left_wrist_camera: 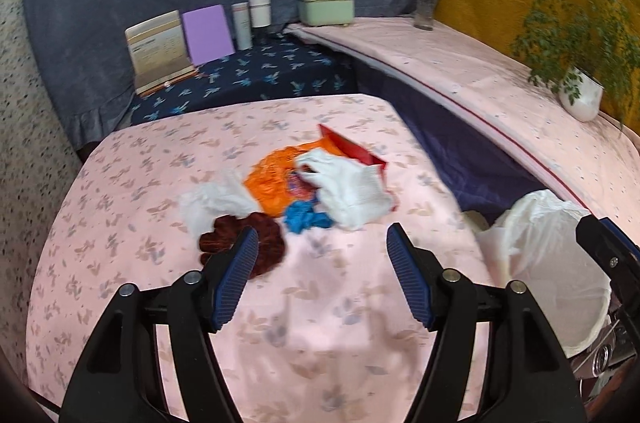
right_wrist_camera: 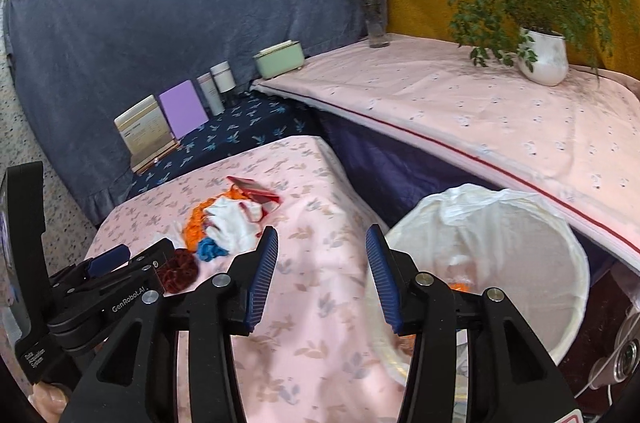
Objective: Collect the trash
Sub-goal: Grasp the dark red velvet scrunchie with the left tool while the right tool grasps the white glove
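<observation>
A pile of trash lies on the pink floral table (left_wrist_camera: pixel 320 323): a white glove (left_wrist_camera: pixel 348 187), an orange wrapper (left_wrist_camera: pixel 272 179), a blue scrap (left_wrist_camera: pixel 306 219), a crumpled white tissue (left_wrist_camera: pixel 212 203), a dark red scrunchie-like piece (left_wrist_camera: pixel 224 239) and a red carton (left_wrist_camera: pixel 352 147). My left gripper (left_wrist_camera: pixel 322 243) is open and empty, just short of the pile. My right gripper (right_wrist_camera: pixel 322 241) is open and empty, beside the rim of the white-lined bin (right_wrist_camera: pixel 520 243), which holds an orange scrap (right_wrist_camera: pixel 460 285). The pile (right_wrist_camera: pixel 232 223) and the left gripper (right_wrist_camera: pixel 110 257) show in the right wrist view.
The bin (left_wrist_camera: pixel 552 263) stands right of the table, below a pink-covered shelf (left_wrist_camera: pixel 480 75) with a potted plant (left_wrist_camera: pixel 580 95), a flower vase (left_wrist_camera: pixel 426 3) and a green box (left_wrist_camera: pixel 326 9). Books and bottles (left_wrist_camera: pixel 200 39) stand behind on a dark blue cloth.
</observation>
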{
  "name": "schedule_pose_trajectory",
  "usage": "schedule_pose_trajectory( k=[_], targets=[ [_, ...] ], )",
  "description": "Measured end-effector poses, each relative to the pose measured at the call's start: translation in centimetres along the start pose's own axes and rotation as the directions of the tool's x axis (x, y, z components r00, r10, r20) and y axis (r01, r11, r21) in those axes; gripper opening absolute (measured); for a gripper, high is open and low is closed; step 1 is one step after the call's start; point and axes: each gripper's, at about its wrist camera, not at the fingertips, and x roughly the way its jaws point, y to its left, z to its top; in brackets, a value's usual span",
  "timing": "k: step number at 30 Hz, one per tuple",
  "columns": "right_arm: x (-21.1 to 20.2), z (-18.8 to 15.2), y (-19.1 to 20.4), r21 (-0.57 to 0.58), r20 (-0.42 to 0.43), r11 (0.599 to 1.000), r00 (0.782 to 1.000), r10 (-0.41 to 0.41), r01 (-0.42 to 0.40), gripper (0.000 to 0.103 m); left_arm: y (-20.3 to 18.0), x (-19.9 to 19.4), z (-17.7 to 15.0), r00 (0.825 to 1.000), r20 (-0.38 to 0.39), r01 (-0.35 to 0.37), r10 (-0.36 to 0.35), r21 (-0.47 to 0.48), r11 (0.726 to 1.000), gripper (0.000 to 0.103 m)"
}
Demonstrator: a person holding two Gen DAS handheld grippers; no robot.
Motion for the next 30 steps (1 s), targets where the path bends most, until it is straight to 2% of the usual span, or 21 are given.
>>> schedule_pose_trajectory(
  k=[10, 14, 23, 30],
  targets=[
    [3.7, -0.8, 4.5, -0.042, -0.054, 0.999, 0.998, 0.031, -0.033, 0.045, 6.1, 2.4, -0.7, 0.997, -0.047, -0.062, 0.059, -0.069, 0.996, 0.071],
    [5.4, -1.2, 5.9, -0.056, -0.077, 0.998, 0.996, 0.033, -0.037, 0.045, 7.9, 3.9, -1.1, 0.995, -0.079, -0.073, 0.065, -0.093, 0.993, 0.077],
    [10.6, -1.1, 7.8, -0.075, -0.122, 0.997, 0.992, 0.026, -0.035, 0.045, 10.6, 8.1, -1.6, 0.986, -0.155, -0.076, 0.054, -0.138, 0.988, 0.077],
    [14.8, -0.4, 8.8, -0.093, -0.14, 0.995, 0.99, 0.014, -0.027, 0.045, 11.7, 10.8, -1.6, 0.982, -0.19, -0.053, 0.021, -0.163, 0.985, 0.075]
  ],
)
